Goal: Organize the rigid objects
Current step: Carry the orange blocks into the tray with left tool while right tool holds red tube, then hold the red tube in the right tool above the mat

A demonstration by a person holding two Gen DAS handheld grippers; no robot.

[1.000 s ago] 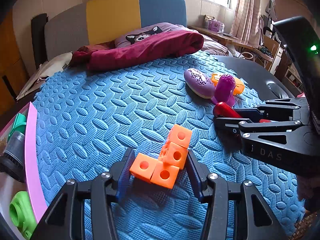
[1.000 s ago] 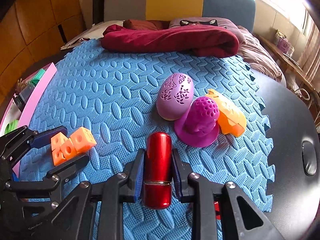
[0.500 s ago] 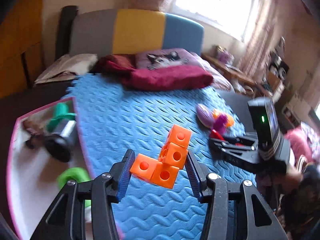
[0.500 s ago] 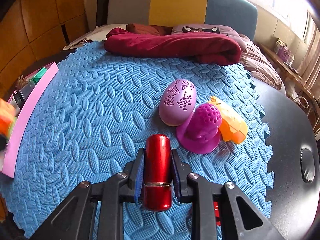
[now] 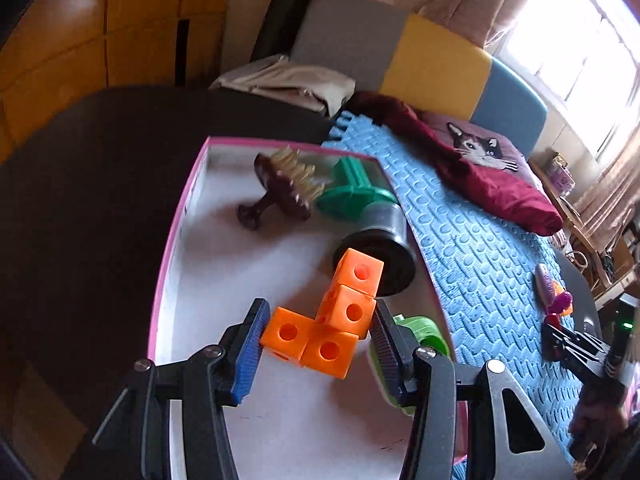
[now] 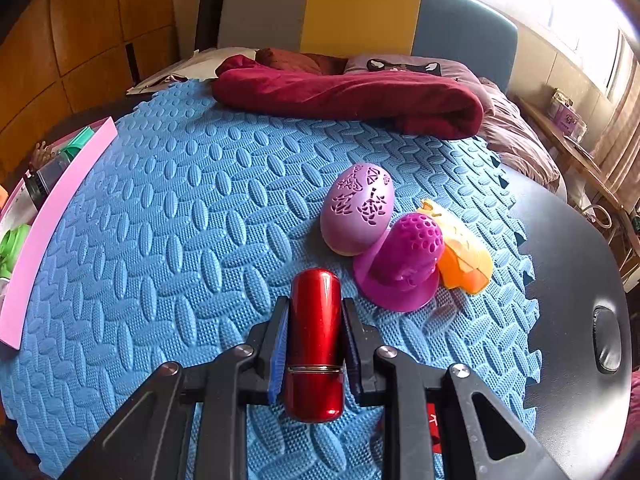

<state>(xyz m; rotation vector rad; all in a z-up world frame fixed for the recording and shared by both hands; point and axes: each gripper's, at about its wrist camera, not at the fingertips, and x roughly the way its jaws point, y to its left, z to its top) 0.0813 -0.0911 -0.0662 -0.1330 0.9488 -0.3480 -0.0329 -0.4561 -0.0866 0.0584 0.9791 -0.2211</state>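
While both hands are loaded, the risks run left to right as follows.
Tray: pink-rimmed white tray at the left edge of the blue foam mat; already holds a dark brown bristle brush, a green plastic fitting on a black cylinder and a lime-green plastic piece.
Left gripper: jaws pinching the orange cluster of joined plastic cubes, held over the tray floor.
Left risk: the cluster is L-shaped and gripped only at its lower cubes; it could pivot on release, or land on the black cylinder or lime piece just beside it.
Right gripper: jaws clamped on the glossy red metal cylinder, above the mat.
Right risk: smooth round surface could slide through the pads if tilted.
Mat cluster: lilac perforated egg, magenta dotted cone and orange plastic shape touch one another; grabbing one could drag its neighbours.
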